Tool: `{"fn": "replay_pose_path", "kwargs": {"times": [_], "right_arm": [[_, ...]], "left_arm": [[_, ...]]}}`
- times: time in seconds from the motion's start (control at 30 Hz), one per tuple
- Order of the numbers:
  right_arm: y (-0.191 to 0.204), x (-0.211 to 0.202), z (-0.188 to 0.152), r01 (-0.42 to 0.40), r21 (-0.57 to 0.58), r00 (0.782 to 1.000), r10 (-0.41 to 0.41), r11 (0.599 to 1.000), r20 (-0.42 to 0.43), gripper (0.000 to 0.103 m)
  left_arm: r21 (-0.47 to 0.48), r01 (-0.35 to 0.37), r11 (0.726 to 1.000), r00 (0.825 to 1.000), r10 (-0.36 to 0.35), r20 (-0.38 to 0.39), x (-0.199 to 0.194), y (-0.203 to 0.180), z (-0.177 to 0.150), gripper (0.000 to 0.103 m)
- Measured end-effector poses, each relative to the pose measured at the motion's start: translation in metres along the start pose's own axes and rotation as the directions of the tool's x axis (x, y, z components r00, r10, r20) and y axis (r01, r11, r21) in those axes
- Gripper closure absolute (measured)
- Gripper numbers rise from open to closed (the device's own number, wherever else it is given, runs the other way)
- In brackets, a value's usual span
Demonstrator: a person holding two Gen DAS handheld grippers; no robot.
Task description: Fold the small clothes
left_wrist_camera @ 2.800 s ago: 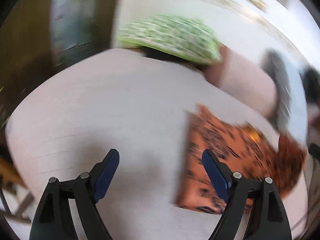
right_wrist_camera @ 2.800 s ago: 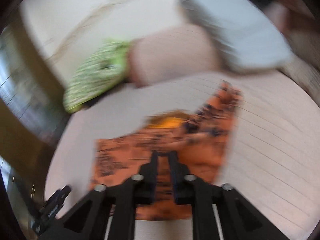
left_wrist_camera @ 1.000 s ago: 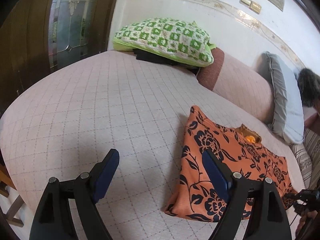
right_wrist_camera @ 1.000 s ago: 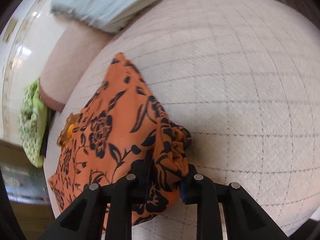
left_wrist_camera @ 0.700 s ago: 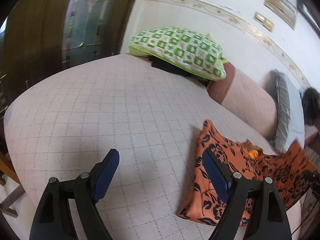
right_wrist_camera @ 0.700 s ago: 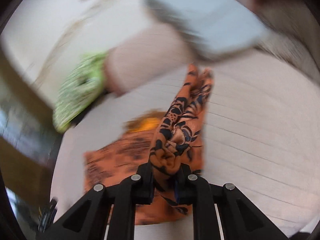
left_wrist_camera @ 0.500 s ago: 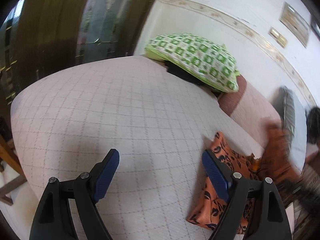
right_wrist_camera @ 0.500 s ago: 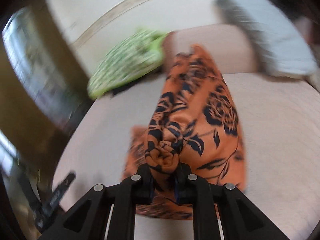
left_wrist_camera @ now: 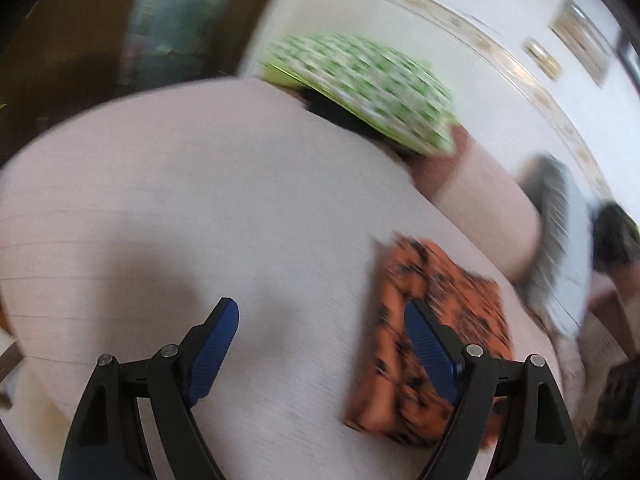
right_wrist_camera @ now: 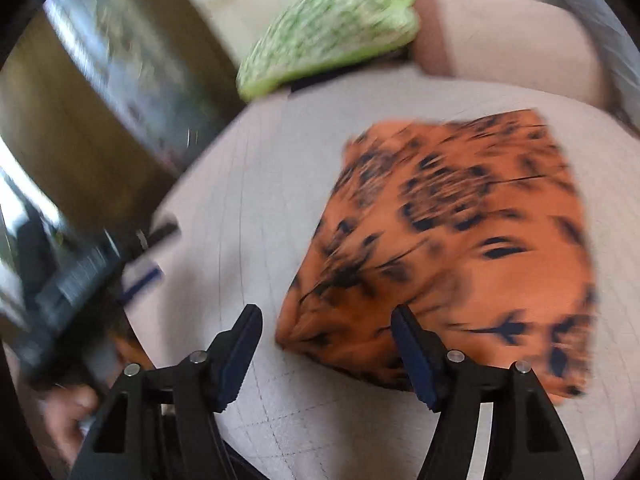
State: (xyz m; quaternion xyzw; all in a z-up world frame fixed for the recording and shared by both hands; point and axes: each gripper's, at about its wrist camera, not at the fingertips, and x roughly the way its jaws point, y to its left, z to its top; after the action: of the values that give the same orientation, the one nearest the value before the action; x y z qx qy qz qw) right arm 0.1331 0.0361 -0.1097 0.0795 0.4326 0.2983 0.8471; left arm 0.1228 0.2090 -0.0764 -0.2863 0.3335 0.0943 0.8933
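An orange garment with black flowers [right_wrist_camera: 460, 248] lies folded over on the pale quilted bed [right_wrist_camera: 256, 184]. My right gripper [right_wrist_camera: 326, 350] is open and empty, just above the garment's near left corner. My left gripper [left_wrist_camera: 320, 340] is open and empty over the bed, with the garment [left_wrist_camera: 436, 344] under and behind its right finger. The left gripper also shows blurred at the left edge of the right wrist view [right_wrist_camera: 80, 276]. Both views are motion-blurred.
A green and white checked pillow [left_wrist_camera: 360, 88] lies at the head of the bed over something dark. A pink bolster [left_wrist_camera: 480, 208] and a grey pillow [left_wrist_camera: 560, 248] lie along the wall. A dark wooden door [right_wrist_camera: 100, 92] stands to the left.
My right gripper carried the garment's edge over the rest of it, then opened and let go. The garment now lies folded. My left gripper stayed open and swung towards the garment.
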Motion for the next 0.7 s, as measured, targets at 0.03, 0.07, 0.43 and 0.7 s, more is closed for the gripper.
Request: {"fn": "replay_pose_path", "kwargs": {"times": [0.03, 0.07, 0.43, 0.7], "right_arm": [[-0.012, -0.010, 0.002, -0.002, 0.034, 1.000, 0.001, 0.999, 0.030, 0.033], [-0.024, -0.020, 0.004, -0.003, 0.073, 0.998, -0.002, 0.997, 0.067, 0.032], [-0.096, -0.026, 0.024, -0.107, 0.198, 0.993, 0.094, 0.974, 0.074, 0.031], [-0.123, -0.006, -0.004, -0.231, 0.278, 0.973, 0.223, 0.932, 0.062, 0.031]], "left_arm": [[0.027, 0.025, 0.999, 1.000, -0.025, -0.019, 0.003, -0.007, -0.003, 0.017], [0.055, 0.058, 0.997, 0.997, -0.056, -0.049, 0.008, -0.016, -0.007, 0.017], [0.111, 0.133, 0.985, 0.937, -0.089, -0.339, 0.083, -0.073, -0.042, 0.020], [0.184, 0.048, 0.982, 0.944, 0.015, -0.329, 0.079, -0.079, -0.046, 0.089]]}}
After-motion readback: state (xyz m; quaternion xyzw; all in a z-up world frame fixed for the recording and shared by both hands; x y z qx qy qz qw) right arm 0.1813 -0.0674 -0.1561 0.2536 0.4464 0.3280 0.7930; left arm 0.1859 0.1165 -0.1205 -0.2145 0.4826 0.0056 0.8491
